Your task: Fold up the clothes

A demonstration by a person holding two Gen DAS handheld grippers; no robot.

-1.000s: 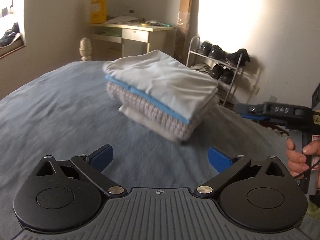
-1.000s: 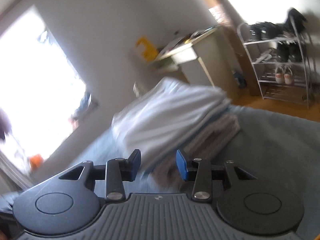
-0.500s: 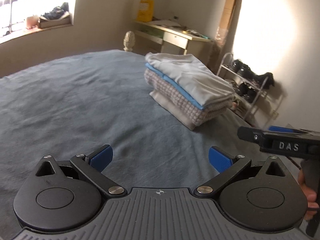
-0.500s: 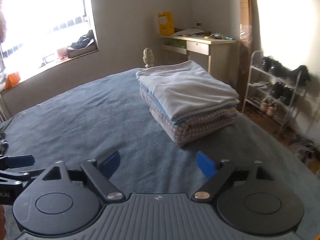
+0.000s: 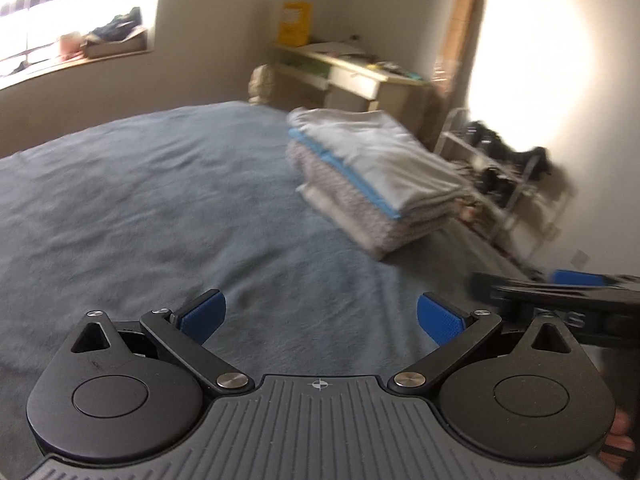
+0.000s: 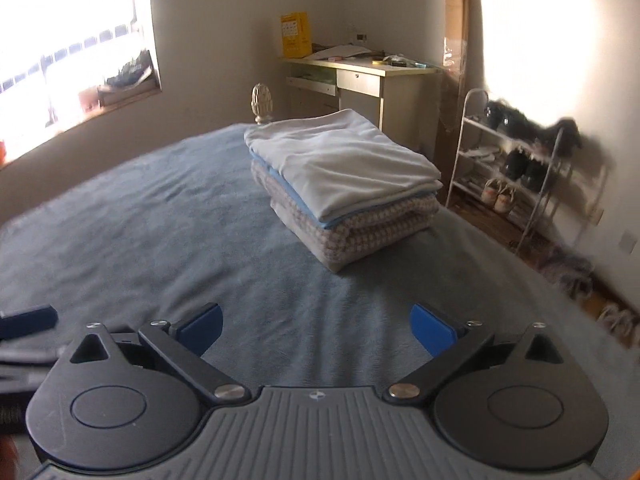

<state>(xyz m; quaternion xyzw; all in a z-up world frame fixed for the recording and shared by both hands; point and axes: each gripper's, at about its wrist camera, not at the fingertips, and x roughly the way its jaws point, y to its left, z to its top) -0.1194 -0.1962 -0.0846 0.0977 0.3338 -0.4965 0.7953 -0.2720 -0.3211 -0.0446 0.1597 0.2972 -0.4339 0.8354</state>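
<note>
In the left wrist view, the left gripper is pointing down and forward over the blue-grey plush bedspread, its blue-padded jaws standing wide apart with only bare cover between them. The neat stack of folded clothes, a pale grey top over a light blue layer and a beige knit, is sitting well ahead and to the right, near the bed's far edge beside the white wire shoe rack. The right gripper is reaching in level from the right edge, seen side-on and blurred, with fingers of the hand holding it just showing below.

In the right wrist view, the right gripper is tilting downward over the same bedspread, its jaws opening to their widest and holding nothing. The folded stack is lying straight ahead, well apart from the pads. The left gripper's dark body is poking in at the left edge.
</note>
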